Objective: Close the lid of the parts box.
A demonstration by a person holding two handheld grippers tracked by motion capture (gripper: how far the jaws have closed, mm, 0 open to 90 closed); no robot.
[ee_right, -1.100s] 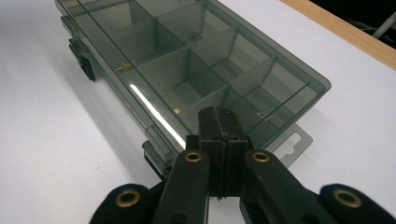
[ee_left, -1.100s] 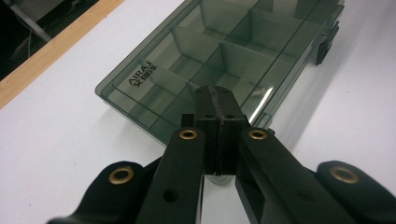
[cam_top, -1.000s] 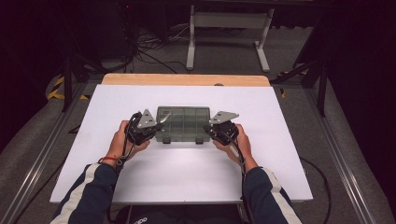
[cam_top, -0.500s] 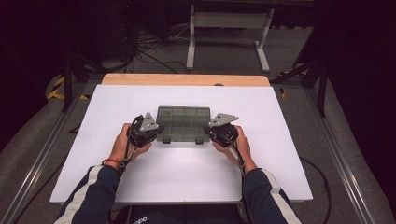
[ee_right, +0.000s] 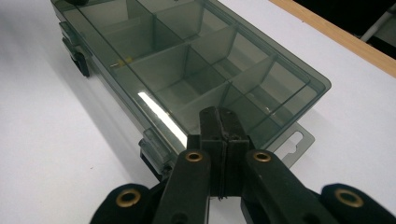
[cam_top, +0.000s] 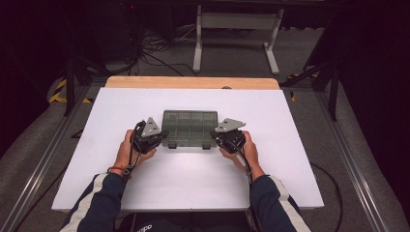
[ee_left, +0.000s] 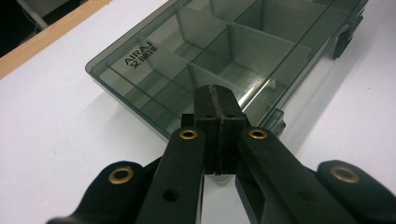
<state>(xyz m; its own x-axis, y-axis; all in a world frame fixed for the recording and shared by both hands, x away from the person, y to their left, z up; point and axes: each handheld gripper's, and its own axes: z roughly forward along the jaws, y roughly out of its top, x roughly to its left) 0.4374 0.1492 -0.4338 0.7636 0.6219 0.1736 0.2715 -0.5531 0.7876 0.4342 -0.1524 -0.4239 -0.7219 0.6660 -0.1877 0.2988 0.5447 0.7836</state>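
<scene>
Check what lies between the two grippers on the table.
The smoky compartment box lies between the left gripper and right gripper, seen in the high view.

White table (cam_top: 300,159); wooden edge (cam_top: 193,82); floor cables (cam_top: 154,48); metal stand (cam_top: 237,29).

Glossy smoked-plastic organizer box (ee_left: 219,51) (matt white tabletop (cam_top: 203,179)).

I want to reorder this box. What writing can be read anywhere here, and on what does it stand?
"AIRAJ": printed on the lid of the box, near one corner, in the left gripper view.
Beneath it, a line of smaller characters: too small to read.
On a dark garment at the bottom edge of the high view, white letters: cut off, unreadable.
</scene>
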